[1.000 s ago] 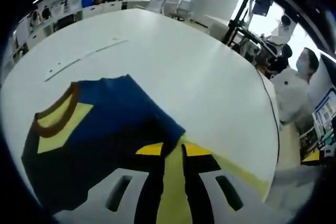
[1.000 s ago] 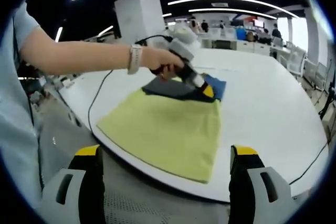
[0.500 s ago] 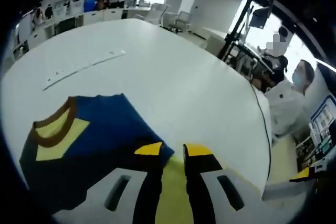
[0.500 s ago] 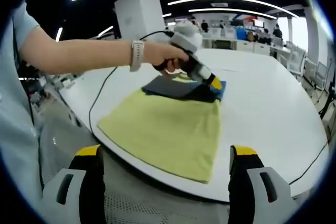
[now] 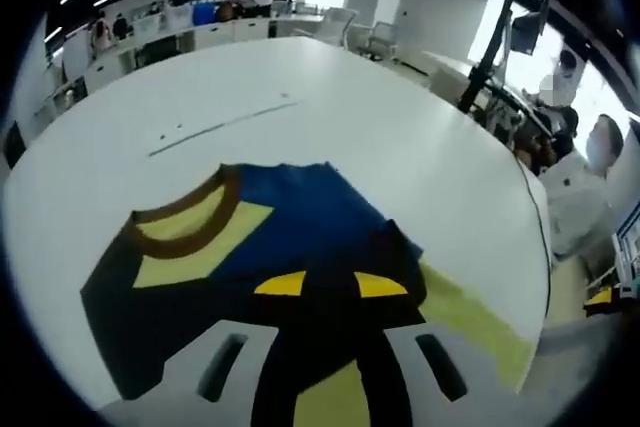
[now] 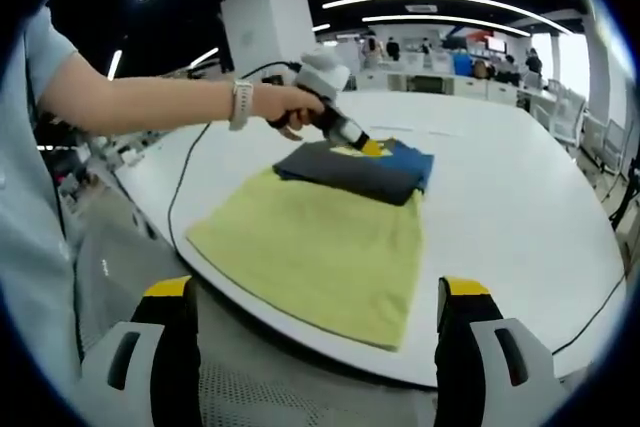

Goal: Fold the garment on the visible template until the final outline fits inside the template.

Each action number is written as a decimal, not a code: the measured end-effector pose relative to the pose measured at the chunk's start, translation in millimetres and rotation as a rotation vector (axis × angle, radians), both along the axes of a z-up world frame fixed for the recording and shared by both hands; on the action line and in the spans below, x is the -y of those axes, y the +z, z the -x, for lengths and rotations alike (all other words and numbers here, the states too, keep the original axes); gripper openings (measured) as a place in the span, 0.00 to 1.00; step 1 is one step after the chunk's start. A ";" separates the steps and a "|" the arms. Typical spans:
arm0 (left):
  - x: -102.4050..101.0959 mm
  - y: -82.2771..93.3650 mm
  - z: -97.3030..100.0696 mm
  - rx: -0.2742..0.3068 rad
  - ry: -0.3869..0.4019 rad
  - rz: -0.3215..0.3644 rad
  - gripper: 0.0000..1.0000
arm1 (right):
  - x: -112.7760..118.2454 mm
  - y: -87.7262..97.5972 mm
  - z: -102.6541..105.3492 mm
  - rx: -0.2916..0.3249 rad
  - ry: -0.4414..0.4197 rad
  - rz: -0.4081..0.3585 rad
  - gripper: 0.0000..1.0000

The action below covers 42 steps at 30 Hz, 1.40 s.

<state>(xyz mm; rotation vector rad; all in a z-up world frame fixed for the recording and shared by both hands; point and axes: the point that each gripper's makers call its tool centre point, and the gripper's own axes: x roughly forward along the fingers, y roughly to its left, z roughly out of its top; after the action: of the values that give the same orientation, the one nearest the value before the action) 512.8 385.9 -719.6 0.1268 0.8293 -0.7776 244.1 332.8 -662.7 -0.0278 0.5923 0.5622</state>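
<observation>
Left gripper view: the left gripper (image 5: 322,285) has its yellow-tipped jaws pressed close together over the dark fold of the navy garment (image 5: 250,267), whose brown collar lies ahead and to the left. The yellow-green template (image 5: 470,322) shows to the jaws' right on the white table (image 5: 330,117).

Right gripper view: the right gripper (image 6: 313,297) hangs spread wide, holding nothing, short of the table edge. Ahead lies the template (image 6: 315,247), the folded garment (image 6: 355,172) at its far end, the left gripper (image 6: 340,127) touching it.

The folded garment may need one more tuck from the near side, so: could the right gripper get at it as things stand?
Probably yes. The right gripper is open, off the near table edge, with only the flat yellow template between it and the folded garment. The left gripper sits at the garment's far edge.
</observation>
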 end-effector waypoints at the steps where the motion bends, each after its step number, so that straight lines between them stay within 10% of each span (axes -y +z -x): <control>1: -1.5 -1.2 1.4 0.001 -0.002 -0.005 0.15 | -0.7 -0.2 0.0 -0.001 0.004 0.002 0.99; 42: -61.5 43.1 70.0 0.103 -0.106 -0.009 0.58 | -5.5 22.0 -16.4 0.052 0.064 0.077 1.00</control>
<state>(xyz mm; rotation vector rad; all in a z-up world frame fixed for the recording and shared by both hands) 442.8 447.4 -676.5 0.2189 0.7334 -0.8601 260.5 338.4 -640.8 -0.1337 0.5637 0.5986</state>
